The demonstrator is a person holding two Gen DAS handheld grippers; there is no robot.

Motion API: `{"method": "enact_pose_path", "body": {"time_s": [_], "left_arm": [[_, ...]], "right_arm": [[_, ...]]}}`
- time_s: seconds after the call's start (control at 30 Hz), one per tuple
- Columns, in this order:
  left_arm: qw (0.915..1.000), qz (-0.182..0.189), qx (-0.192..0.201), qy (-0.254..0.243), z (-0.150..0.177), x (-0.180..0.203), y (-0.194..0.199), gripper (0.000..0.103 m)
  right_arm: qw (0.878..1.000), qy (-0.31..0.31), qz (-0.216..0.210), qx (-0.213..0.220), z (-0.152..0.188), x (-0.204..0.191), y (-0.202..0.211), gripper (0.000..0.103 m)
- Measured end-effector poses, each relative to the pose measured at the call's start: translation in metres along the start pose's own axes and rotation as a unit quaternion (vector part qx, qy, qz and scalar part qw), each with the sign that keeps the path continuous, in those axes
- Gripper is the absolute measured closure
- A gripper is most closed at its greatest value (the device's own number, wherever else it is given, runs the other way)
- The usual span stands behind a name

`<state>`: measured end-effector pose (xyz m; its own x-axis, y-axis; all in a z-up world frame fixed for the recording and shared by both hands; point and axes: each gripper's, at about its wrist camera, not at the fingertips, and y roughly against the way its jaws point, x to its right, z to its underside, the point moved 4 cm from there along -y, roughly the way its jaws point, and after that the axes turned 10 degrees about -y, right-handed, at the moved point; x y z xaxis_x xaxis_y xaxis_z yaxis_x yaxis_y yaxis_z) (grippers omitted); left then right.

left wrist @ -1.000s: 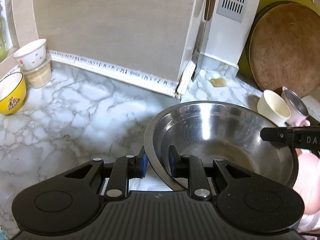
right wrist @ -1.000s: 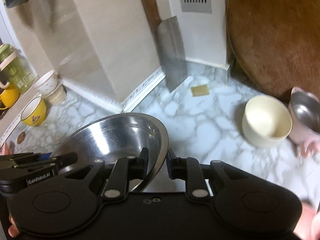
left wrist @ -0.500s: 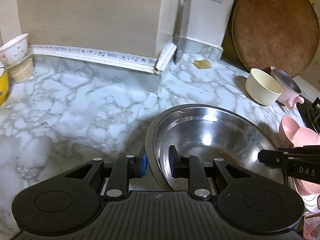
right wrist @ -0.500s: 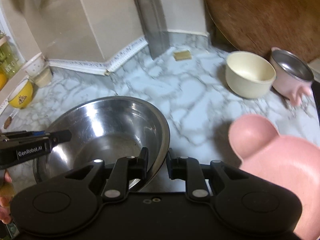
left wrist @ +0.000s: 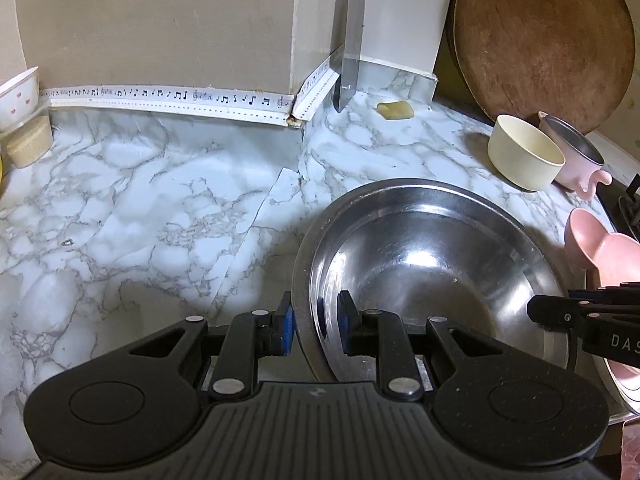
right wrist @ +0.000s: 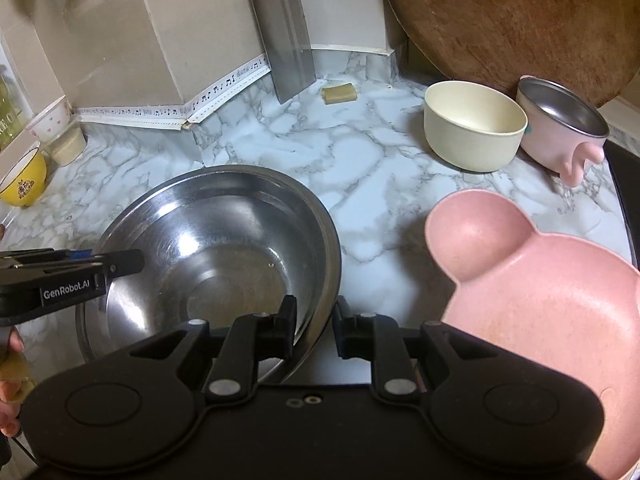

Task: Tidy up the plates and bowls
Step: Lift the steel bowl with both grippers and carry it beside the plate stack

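While both grippers pinch opposite rims of the steel mixing bowl (left wrist: 424, 276), the left gripper (left wrist: 314, 330) and the right gripper (right wrist: 314, 330) hold it at the marble counter (left wrist: 160, 208), just beside the pink bear-shaped dish (right wrist: 536, 300). Sorting looks barely begun: the cream bowl (right wrist: 474, 128) and pink pot (right wrist: 562, 120) stand loose.

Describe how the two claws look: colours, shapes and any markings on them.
Both are matte black plastic, each with two rounded lobes, silver rivets on the linkage bars and a ribbed body. The left claw has blue pads on its fingertips and white lettering "GenRobot.AI" on its side. The right claw has black fingertips and white letters "DAS", cut off. Bare fingers show; no sleeve or cable is clear.
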<state>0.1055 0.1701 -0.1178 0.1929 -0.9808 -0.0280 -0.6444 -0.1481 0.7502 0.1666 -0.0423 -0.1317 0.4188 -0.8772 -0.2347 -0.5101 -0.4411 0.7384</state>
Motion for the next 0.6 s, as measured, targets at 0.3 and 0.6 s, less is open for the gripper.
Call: {"method": "enact_pose_path", "body": {"time_s": [0.3, 0.6], "left_arm": [[1.0, 0.002, -0.005, 0.0, 0.0002, -0.0005, -0.0011, 0.082], [1.0, 0.004, -0.002, 0.005, 0.0045, -0.0041, 0.0072, 0.082]], "right_arm": [[1.0, -0.014, -0.002, -0.005, -0.0015, 0.0014, -0.0017, 0.082], [1.0, -0.018, 0.006, -0.003, -0.0031, 0.004, 0.006, 0.082]]}}
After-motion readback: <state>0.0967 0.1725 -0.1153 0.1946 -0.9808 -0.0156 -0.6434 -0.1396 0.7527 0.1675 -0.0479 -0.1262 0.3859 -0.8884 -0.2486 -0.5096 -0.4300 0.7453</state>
